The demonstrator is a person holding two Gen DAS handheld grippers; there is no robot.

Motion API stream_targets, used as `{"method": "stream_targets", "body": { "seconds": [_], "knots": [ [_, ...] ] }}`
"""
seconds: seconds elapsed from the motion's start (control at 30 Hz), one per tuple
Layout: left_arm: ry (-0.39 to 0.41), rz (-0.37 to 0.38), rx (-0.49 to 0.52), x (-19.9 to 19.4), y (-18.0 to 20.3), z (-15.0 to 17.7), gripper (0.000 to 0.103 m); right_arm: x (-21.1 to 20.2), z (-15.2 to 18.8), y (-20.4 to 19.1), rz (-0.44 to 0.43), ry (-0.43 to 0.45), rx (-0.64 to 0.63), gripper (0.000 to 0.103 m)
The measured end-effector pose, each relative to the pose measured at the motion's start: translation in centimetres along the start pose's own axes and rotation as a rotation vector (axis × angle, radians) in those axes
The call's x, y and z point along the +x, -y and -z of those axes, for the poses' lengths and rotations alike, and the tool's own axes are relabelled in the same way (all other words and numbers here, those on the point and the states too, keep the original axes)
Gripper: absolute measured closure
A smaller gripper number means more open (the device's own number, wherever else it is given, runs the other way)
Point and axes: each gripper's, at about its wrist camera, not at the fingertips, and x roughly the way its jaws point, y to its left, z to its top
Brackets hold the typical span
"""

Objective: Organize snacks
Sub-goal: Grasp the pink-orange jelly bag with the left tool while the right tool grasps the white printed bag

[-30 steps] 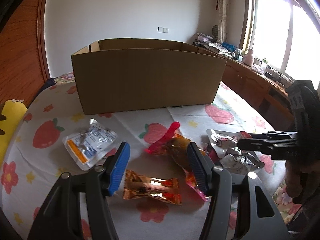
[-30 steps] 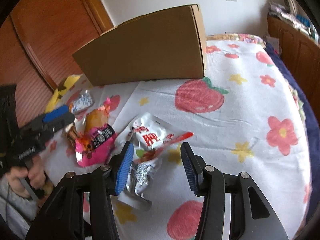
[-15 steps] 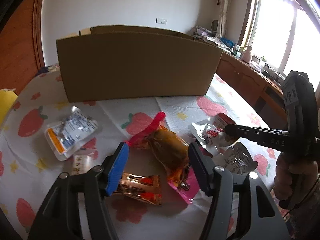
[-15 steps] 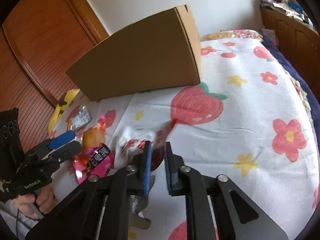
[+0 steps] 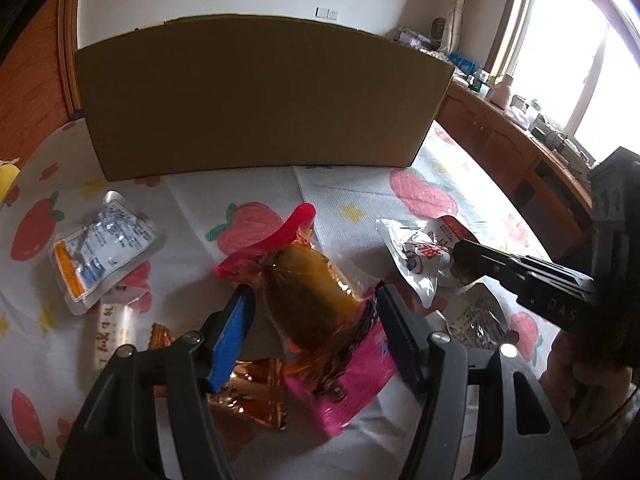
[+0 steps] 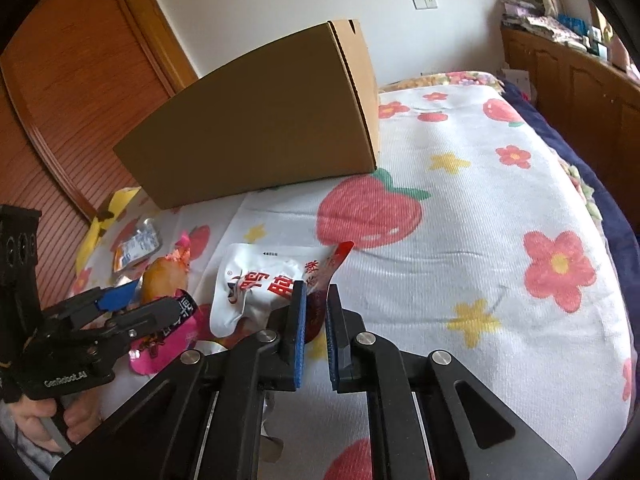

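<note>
A pink packet with an orange-brown snack (image 5: 304, 280) lies on the strawberry-print cloth (image 6: 460, 220). My left gripper (image 5: 316, 304) is open, its fingers on either side of that packet; the blue pad stands a little off it. It also shows from the side as the left gripper (image 6: 148, 300) in the right wrist view. My right gripper (image 6: 316, 300) is shut on the red corner of a white and red snack packet (image 6: 256, 280), the same white and red packet (image 5: 416, 256) pinched by the right gripper (image 5: 460, 252). A tall cardboard box (image 5: 256, 96) stands behind the snacks.
A silver packet with blue and orange print (image 5: 100, 252) lies at the left, a small white stick packet (image 5: 110, 328) and a gold wrapper (image 5: 248, 396) near my left fingers. A crumpled silver packet (image 5: 476, 320) lies under the right gripper. Wooden cabinets (image 6: 580, 92) line the right side.
My right gripper closed on the corner of the white and red packet. My left gripper moved forward and down, so the pink packet now sits between its fingers.
</note>
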Motion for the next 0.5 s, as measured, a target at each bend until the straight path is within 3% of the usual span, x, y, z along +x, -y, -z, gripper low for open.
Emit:
{"method": "stream_targets", "body": {
  "seconds": [0.33,0.5],
  "knots": [
    [-0.034,-0.023,-0.040,1.1,0.0,-1.5,0.039,0.1,0.2,-0.5,0.018,0.012,-0.026,0.097],
    [-0.048,0.006,-0.089,1.0,-0.7,-2.0,0.038,0.1,0.4,-1.0,0.035,0.025,-0.057,0.097]
  ]
}}
